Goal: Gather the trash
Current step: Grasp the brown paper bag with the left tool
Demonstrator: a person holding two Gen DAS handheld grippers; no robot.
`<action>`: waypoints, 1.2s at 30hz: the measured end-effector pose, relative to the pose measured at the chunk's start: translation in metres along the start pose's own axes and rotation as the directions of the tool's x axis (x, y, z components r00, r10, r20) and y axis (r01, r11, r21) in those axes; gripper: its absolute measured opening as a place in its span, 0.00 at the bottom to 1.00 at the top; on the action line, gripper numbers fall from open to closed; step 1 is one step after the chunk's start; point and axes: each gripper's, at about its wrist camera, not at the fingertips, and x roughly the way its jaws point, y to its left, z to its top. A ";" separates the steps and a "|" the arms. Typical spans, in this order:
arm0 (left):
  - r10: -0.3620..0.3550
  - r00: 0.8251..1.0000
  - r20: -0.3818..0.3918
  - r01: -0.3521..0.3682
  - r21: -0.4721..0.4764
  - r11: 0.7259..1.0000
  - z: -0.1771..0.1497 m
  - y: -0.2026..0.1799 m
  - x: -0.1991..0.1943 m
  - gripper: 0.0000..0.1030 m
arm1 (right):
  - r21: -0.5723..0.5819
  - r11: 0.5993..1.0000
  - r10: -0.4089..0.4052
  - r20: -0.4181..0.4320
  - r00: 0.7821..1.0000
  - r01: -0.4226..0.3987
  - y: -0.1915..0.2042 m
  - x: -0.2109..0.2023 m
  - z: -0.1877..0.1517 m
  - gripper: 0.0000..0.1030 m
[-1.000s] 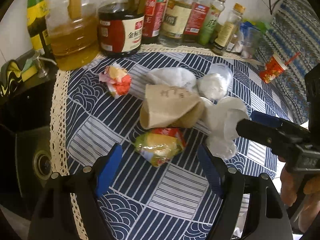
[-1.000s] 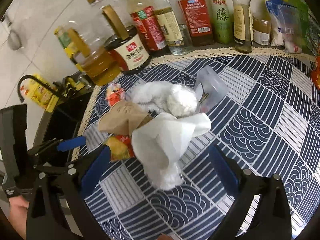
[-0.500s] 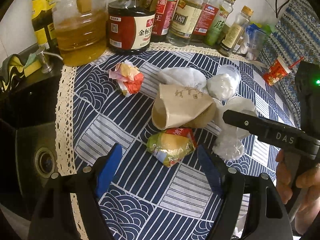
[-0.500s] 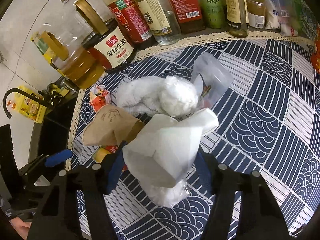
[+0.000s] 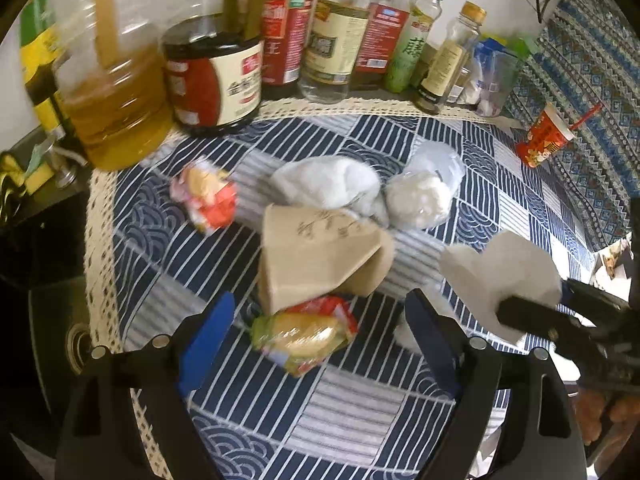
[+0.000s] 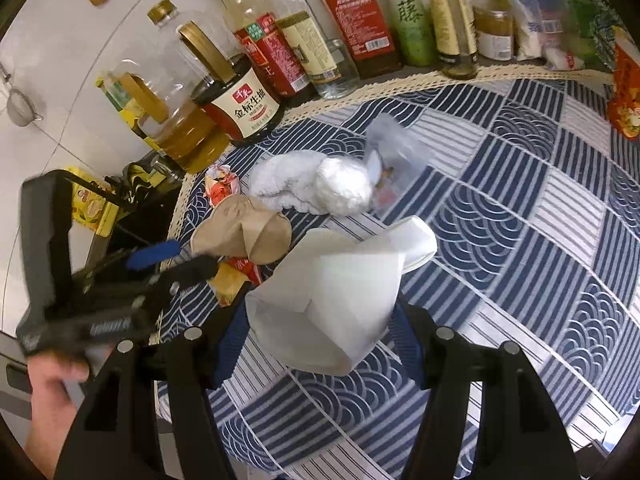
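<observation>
My right gripper is shut on a crumpled white paper cup and holds it above the blue patterned tablecloth; the cup also shows in the left wrist view. My left gripper is open, its fingers on either side of a yellow and red snack wrapper on the cloth. Behind it lie a crushed brown paper cup, white tissue wads, a clear plastic cup and a crumpled red wrapper.
Oil and sauce bottles line the back edge of the table. A red paper cup with a straw stands at the right. A black sink area lies left of the cloth's lace edge.
My right gripper closed on the white paper cup and lifted it off the cloth. My left gripper moved forward so the yellow wrapper sits between its fingers.
</observation>
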 end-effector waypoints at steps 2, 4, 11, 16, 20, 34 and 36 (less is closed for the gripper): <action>0.010 1.000 -0.010 -0.010 0.019 1.000 0.005 -0.006 0.006 0.82 | -0.009 1.000 -0.004 0.015 1.000 0.005 -0.003 -0.010 -0.004 0.62; 0.045 0.998 -0.041 -0.043 0.035 0.998 0.010 -0.012 0.018 0.82 | -0.013 1.000 -0.017 0.031 0.999 0.017 -0.007 -0.020 -0.008 0.62; 0.110 0.992 -0.065 -0.106 0.064 0.992 0.021 -0.020 0.039 0.82 | -0.017 1.000 -0.018 0.040 0.999 0.019 -0.018 -0.034 -0.024 0.62; 0.124 0.990 -0.071 -0.120 0.053 0.991 0.026 -0.021 0.049 0.82 | -0.016 1.000 -0.015 0.028 0.999 0.016 -0.022 -0.033 -0.033 0.62; 0.141 0.988 -0.068 -0.137 0.068 0.988 0.024 -0.023 0.051 0.73 | -0.025 1.000 -0.005 0.017 1.000 0.006 -0.022 -0.032 -0.038 0.62; 0.161 0.987 0.031 -0.161 0.024 0.987 0.008 -0.042 0.003 0.59 | -0.133 0.985 0.108 -0.011 0.994 -0.109 -0.013 -0.041 -0.034 0.62; 0.177 0.983 0.054 -0.177 0.010 0.984 0.000 -0.047 -0.008 0.59 | -0.169 0.976 0.134 -0.026 0.991 -0.136 -0.010 -0.045 -0.033 0.62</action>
